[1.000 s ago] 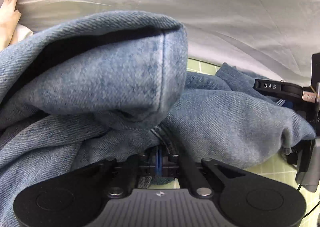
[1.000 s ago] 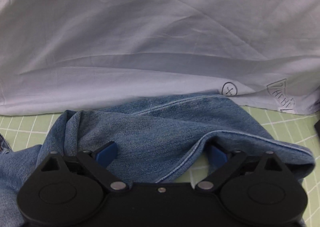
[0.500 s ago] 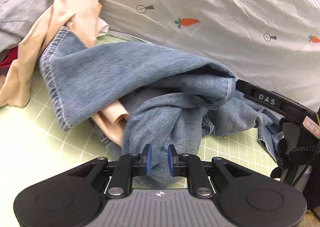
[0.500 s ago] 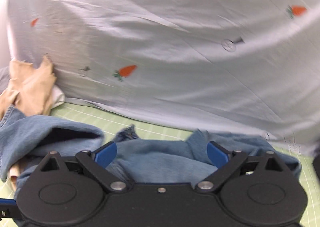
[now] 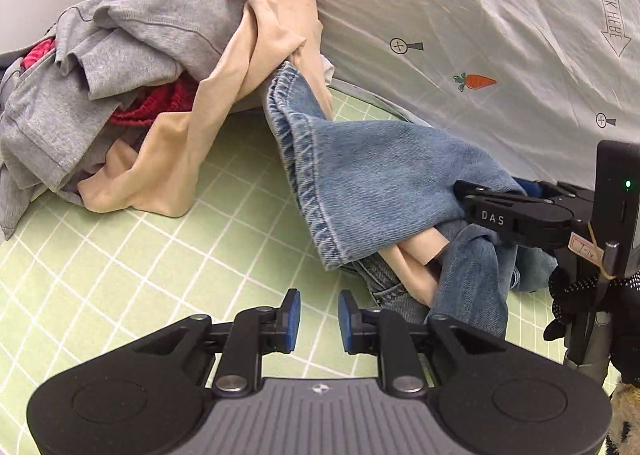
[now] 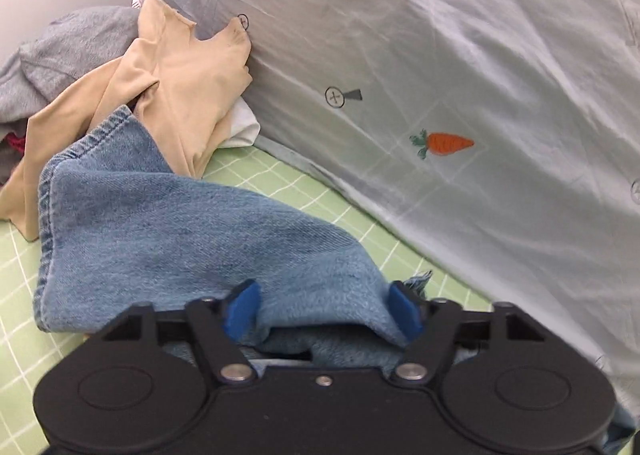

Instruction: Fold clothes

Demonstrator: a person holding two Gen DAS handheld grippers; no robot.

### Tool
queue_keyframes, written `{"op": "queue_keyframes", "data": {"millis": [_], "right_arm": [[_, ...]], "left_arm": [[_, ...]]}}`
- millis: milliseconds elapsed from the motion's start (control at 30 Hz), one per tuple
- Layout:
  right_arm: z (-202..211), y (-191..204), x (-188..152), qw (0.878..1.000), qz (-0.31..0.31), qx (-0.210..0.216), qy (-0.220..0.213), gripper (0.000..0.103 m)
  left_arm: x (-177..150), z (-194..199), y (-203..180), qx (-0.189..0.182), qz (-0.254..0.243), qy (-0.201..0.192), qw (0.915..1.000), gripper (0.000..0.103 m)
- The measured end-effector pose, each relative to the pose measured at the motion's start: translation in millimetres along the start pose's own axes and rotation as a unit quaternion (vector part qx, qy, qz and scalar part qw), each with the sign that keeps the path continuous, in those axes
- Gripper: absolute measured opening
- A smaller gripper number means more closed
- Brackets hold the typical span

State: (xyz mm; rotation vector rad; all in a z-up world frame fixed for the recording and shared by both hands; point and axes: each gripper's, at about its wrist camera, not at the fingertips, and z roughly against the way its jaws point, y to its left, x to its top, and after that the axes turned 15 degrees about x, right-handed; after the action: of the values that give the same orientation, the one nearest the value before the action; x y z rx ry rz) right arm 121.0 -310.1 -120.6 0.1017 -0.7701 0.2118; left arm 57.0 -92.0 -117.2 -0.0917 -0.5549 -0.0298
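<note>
Both grippers have pulled back from the jeans [image 5: 384, 179] since a second ago, when denim was filling the left view and the left pads were buried in it; now the pile of clothes and the green grid mat [image 5: 120, 255] are showing. The left gripper [image 5: 316, 321] is hanging over bare mat with its blue pads standing a little apart and nothing between them; the jeans are lying ahead and to its right, one fold hanging just beside its right finger, not touching the pads as far as can be seen. The right gripper [image 6: 322, 311] is closing its jaws, which stood wide before; a bunch of denim [image 6: 180, 231] is sitting between its blue pads, and the fabric is bulging over both of them, though the pads are not clearly pinching it yet. From the left view the right gripper [image 5: 516, 211] is reaching in from the right edge, its fingers lying on top of the jeans. One hemmed leg is stretching away toward a beige garment [image 5: 256, 67], which is touching it at the hem, and another beige piece is showing from under the denim. A grey top [image 5: 132, 39] and something red [image 5: 156, 103] are lying heaped beyond, against a pale sheet [image 6: 460, 75] printed with carrots.
</note>
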Motion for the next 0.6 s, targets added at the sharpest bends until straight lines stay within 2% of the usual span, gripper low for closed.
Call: {"op": "queue_keyframes", "data": {"millis": [100,133,233,367,467,600], "right_arm": [[24,-15,-9,0.997,-0.061,0.020,-0.036,0.010],[34,-19,-13,0.995,-0.077,0.023,-0.051,0.007],[70,-30,-28,0.990,-0.108,-0.010,-0.088,0.006],[137,-71,-64,0.971,-0.186,-0.072,-0.131,0.006],[174,-102,-106,0.958,-0.220,-0.137,-0.120,0.006],[202,-136,-171,0.942,-0.271,-0.188,-0.062,0.006]], "left_arm": [[-1,5,-6,-0.005,-0.006,-0.009,0.9999,0.022],[-1,6,-10,-0.007,-0.007,-0.010,0.9999,0.022],[-8,12,-23,-0.010,-0.013,-0.013,0.9998,0.022],[-22,18,-44,-0.010,-0.018,-0.009,0.9998,0.022],[-34,19,-59,-0.009,-0.022,-0.001,0.9997,0.022],[-48,16,-78,-0.003,-0.030,0.009,0.9995,0.022]]}}
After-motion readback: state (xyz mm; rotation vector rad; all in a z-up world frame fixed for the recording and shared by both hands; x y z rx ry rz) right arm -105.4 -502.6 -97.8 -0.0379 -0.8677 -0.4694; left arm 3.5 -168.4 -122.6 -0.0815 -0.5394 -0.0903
